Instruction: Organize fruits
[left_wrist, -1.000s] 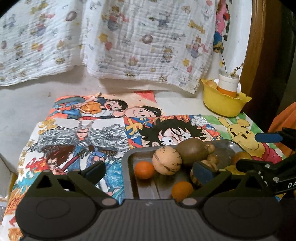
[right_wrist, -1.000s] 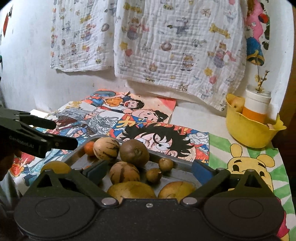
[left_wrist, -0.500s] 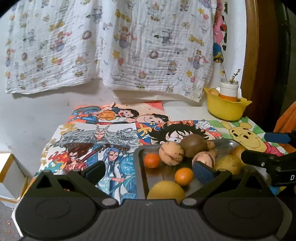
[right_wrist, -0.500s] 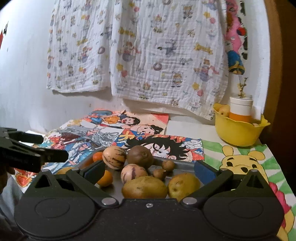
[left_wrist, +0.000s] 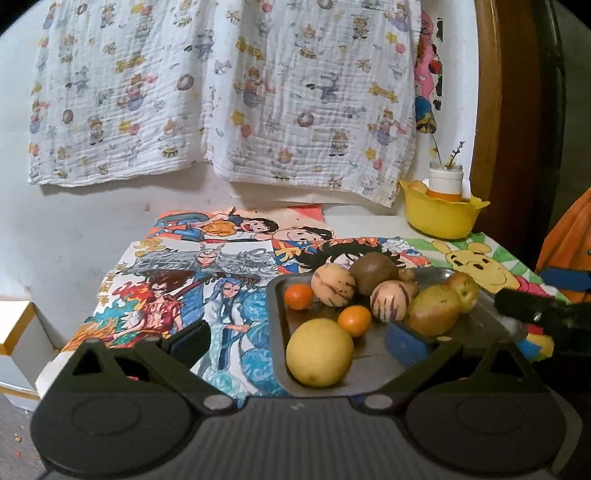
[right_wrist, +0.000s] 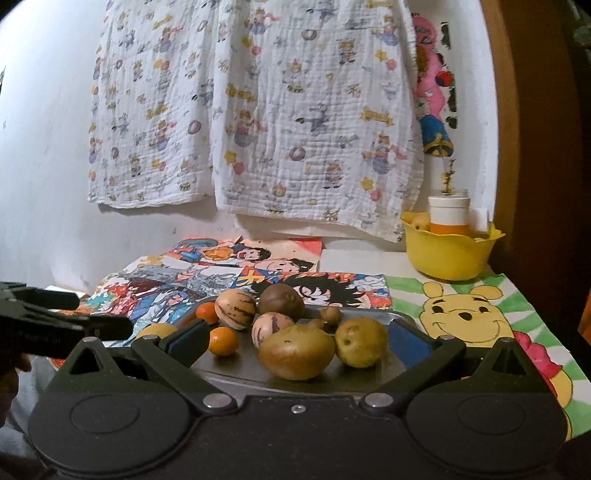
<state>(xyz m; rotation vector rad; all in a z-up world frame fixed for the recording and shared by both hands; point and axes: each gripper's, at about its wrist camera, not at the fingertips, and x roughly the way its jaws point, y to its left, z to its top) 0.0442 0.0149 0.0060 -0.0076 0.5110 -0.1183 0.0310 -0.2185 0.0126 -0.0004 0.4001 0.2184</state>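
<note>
Both fingers (left_wrist: 297, 341) (right_wrist: 297, 338) spread wide, empty, near fruit tray (left_wrist: 275, 314); no legible writing.

The right gripper (right_wrist: 297, 341) hangs with its jaws spread wide before a metal tray (right_wrist: 400, 317) of fruit on a cartoon-printed table cover (right_wrist: 461, 314). A large brownish-yellow fruit (right_wrist: 295, 352) lies nearest, touching a yellow fruit (right_wrist: 361, 342) beside it. A small orange (right_wrist: 223, 341) sits left. The left gripper (right_wrist: 55, 321) reaches in from the left edge. A yellow bowl (right_wrist: 448, 254) stands far right
</note>
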